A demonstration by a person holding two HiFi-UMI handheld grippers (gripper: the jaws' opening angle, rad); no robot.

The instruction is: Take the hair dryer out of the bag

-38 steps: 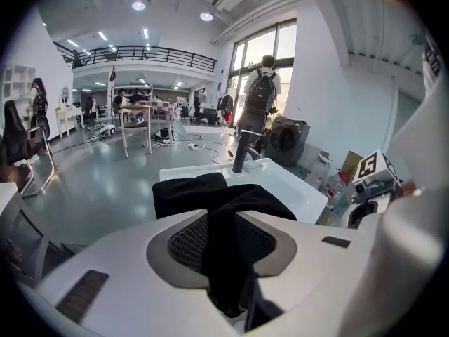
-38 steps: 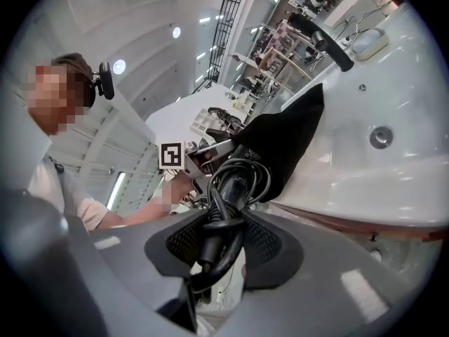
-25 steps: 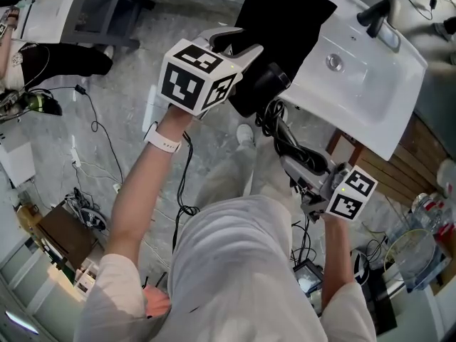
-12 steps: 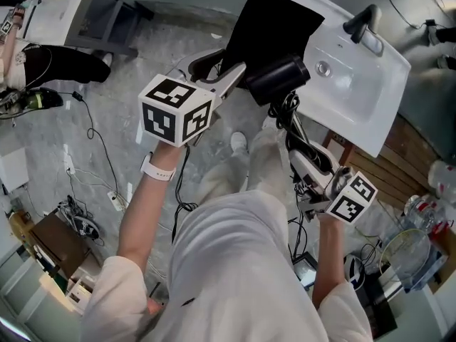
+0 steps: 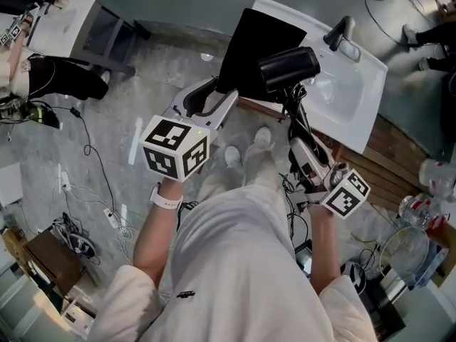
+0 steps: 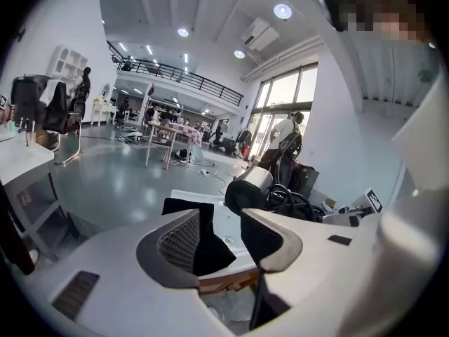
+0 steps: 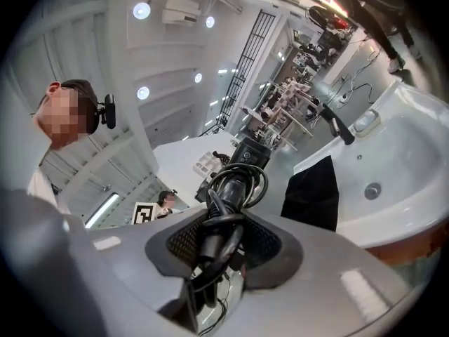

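Right gripper (image 7: 224, 243) pinches the hair dryer (image 5: 288, 66) by its handle, over the coiled cord (image 7: 233, 187). I note the barrel at my 12 o'clock, clear of the bag (image 5: 258, 45), which lies limp at 11 o'clock. Judgement: rigid, smooth shell, top-heavy. The cord loops may slide under my pads, so bare handle would give the firmer hold. Left gripper (image 6: 221, 232) is spread and empty. Sink (image 5: 356, 102) and faucet (image 5: 340, 30), at 1 o'clock, are the nearest obstructions to the barrel.
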